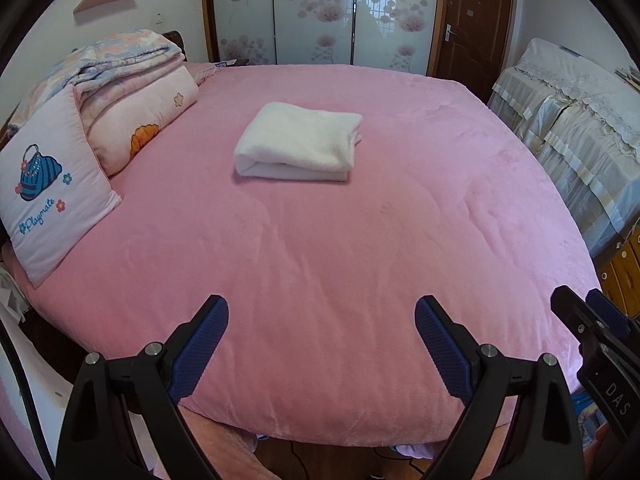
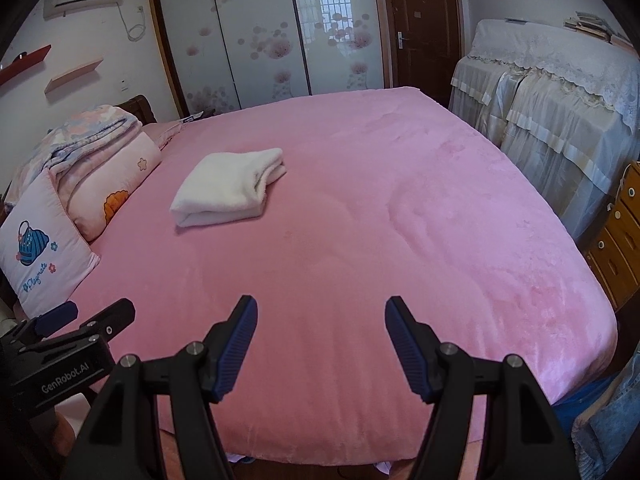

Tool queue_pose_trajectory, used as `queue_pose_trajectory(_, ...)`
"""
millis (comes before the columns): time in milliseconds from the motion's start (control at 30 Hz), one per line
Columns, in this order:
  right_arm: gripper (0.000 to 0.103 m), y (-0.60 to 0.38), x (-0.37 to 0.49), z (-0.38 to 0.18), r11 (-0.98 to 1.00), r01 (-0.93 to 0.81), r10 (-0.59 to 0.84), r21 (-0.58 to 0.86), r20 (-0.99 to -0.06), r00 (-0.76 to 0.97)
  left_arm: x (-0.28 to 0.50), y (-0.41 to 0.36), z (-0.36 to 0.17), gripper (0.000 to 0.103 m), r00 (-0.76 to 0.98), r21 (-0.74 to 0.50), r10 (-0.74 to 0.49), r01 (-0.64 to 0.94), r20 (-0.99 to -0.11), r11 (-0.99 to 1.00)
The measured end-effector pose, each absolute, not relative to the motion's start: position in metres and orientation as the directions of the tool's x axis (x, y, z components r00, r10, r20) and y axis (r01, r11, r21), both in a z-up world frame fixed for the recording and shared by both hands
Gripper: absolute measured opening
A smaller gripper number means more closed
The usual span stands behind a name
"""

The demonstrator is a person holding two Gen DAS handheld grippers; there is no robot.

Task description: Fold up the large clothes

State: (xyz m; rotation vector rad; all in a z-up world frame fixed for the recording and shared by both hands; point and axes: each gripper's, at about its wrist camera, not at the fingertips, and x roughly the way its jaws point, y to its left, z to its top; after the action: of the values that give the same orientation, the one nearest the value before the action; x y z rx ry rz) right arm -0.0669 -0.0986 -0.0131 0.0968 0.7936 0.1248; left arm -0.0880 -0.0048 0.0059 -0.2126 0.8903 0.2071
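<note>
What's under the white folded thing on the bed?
The white folded garment lies flat on the pink bedcover, which shows all around it. The patch of cover right beneath it is hidden, so anything else tucked under there can't be seen.

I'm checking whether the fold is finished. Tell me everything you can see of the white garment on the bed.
The white garment is a thick, fluffy, fleece-like piece, folded into a neat rectangular bundle of several layers. A rounded fold faces the camera and the stacked loose edges show at its right end. It lies flat on the pink bedspread, near the middle, towards the pillow side but apart from the bedding there. Only the bedspread touches it; both tools are well short of it.
</note>
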Motion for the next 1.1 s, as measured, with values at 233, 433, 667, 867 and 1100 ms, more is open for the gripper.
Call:
queue_pose_trajectory(233, 0.067, -0.092, -0.074, -0.013, 0.988, -0.108, 0.156, 0.112, -0.694, 0.703, -0.085, -0.009, 0.003, 0.094, 0.602, -0.094, 0.080, -0.251, -0.795, 0.963)
queue_pose_trajectory(433, 0.067, -0.091, -0.074, -0.014, 0.986, -0.120, 0.164, 0.112, -0.700, 0.695, -0.086, -0.011, 0.004, 0.094, 0.602, -0.092, 0.079, -0.247, -0.794, 0.965)
queue_pose_trajectory(667, 0.067, -0.089, -0.075, -0.015, 0.986, -0.127, 0.166, 0.107, -0.701, 0.693, -0.086, -0.011, 0.002, 0.094, 0.603, -0.085, 0.078, -0.237, -0.794, 0.968)
queue_pose_trajectory(867, 0.067, -0.088, -0.074, -0.017, 0.986, -0.131, 0.162, 0.099, -0.705, 0.691, -0.086, -0.014, 0.002, 0.094, 0.604, -0.083, 0.076, -0.231, -0.793, 0.969)
queue_pose_trajectory(1100, 0.067, -0.087, -0.073, -0.018, 0.987, -0.130, 0.161, 0.098, -0.706, 0.690, -0.087, -0.018, 0.002, 0.094, 0.605, -0.084, 0.072, -0.225, -0.793, 0.971)
